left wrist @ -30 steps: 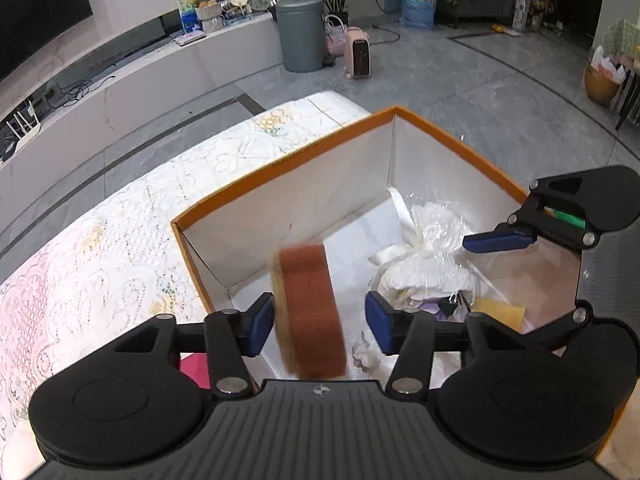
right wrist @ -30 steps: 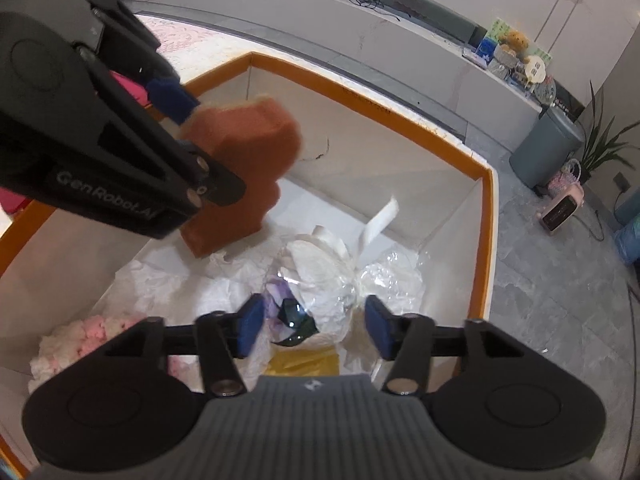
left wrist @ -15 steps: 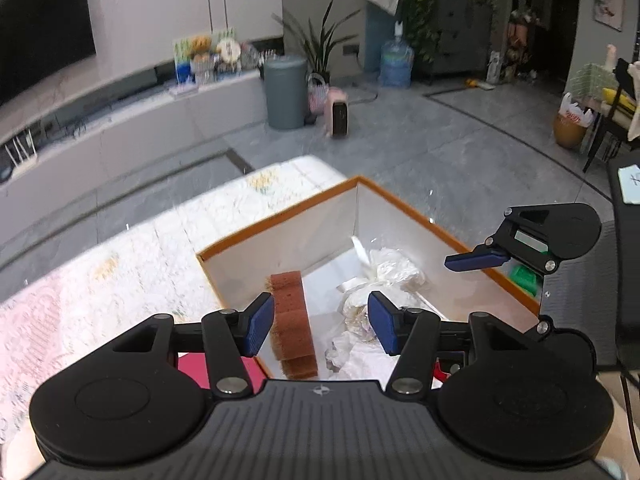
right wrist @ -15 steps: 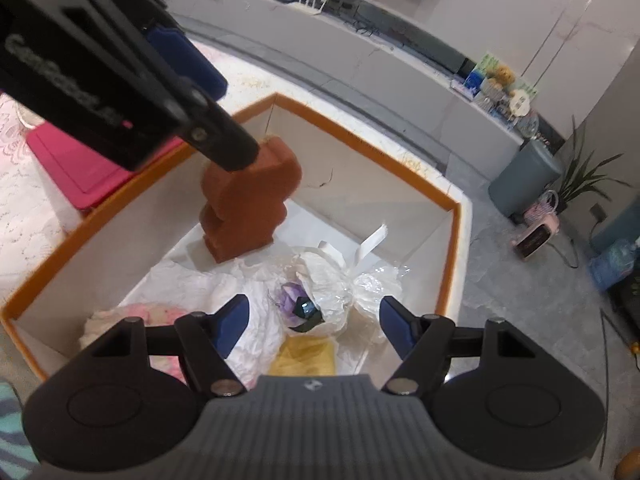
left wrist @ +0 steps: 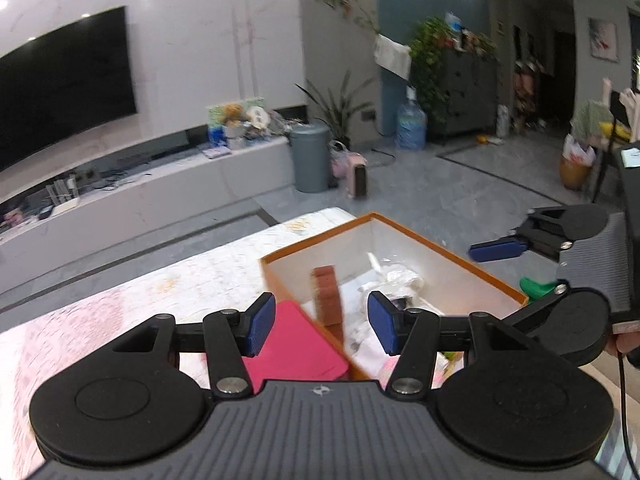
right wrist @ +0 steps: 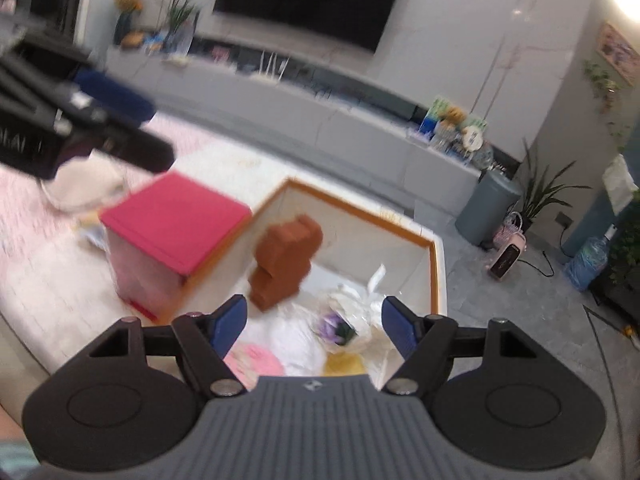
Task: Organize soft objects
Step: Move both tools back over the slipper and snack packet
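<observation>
Change: the left gripper (left wrist: pixel 321 323) has pulled up and back from the box (left wrist: pixel 472 266); a second ago the brown sponge (right wrist: pixel 286 266) sat between its fingers, blurred, and now it stands free inside the box.
Left gripper: fingers spread, holding nothing, above the box's near-left corner.
Right gripper (right wrist: pixel 314 325): fingers spread wide and empty, raised higher over the box than half a second ago.
Meaning: judged, the sponge is delivered; both grippers are free for another soft thing, if any remains outside.
Sponge: upright, leaning on the left wall near the far-left corner; stepped, blocky outline, coarse rust-brown foam.
Box: white card walls, orange rim, open top.
Other contents: crinkled clear wrap over a white bundle (right wrist: pixel 352 312) with a purple bit showing; a pink fluffy piece (right wrist: pixel 256 360) at the near-left corner.
Pink box (right wrist: pixel 174 224): smooth magenta lid, touching the box's left wall outside.
Table cover (left wrist: pixel 120 300): pale floral lace.
</observation>
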A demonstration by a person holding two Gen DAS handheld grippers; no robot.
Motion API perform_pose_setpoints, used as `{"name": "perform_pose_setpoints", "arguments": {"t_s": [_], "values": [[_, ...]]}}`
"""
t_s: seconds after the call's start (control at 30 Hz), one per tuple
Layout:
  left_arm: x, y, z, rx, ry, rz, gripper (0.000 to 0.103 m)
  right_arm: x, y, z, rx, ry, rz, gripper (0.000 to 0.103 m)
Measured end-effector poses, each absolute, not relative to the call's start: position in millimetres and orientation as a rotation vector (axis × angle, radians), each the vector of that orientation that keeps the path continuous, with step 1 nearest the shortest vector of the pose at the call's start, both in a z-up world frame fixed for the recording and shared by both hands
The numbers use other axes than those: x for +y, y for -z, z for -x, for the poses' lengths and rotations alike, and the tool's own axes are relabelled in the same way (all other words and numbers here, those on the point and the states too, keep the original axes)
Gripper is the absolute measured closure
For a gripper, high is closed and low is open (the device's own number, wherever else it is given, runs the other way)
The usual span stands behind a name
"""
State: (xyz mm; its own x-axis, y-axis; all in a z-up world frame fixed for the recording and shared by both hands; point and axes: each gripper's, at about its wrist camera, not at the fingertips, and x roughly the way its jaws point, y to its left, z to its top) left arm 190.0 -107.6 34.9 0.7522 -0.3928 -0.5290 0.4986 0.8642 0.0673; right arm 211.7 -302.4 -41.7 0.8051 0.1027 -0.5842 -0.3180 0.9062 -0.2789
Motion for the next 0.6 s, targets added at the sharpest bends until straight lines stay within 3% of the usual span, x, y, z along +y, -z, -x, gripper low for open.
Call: {"name": "perform_pose_setpoints", "arguments": {"t_s": [0.6], "values": [[19.9,11.3,-111.3,0.483,0.048,0.001,0.040,-200.5,70.8,-130.3,0.376,-0.223,0.040,0.030]]}}
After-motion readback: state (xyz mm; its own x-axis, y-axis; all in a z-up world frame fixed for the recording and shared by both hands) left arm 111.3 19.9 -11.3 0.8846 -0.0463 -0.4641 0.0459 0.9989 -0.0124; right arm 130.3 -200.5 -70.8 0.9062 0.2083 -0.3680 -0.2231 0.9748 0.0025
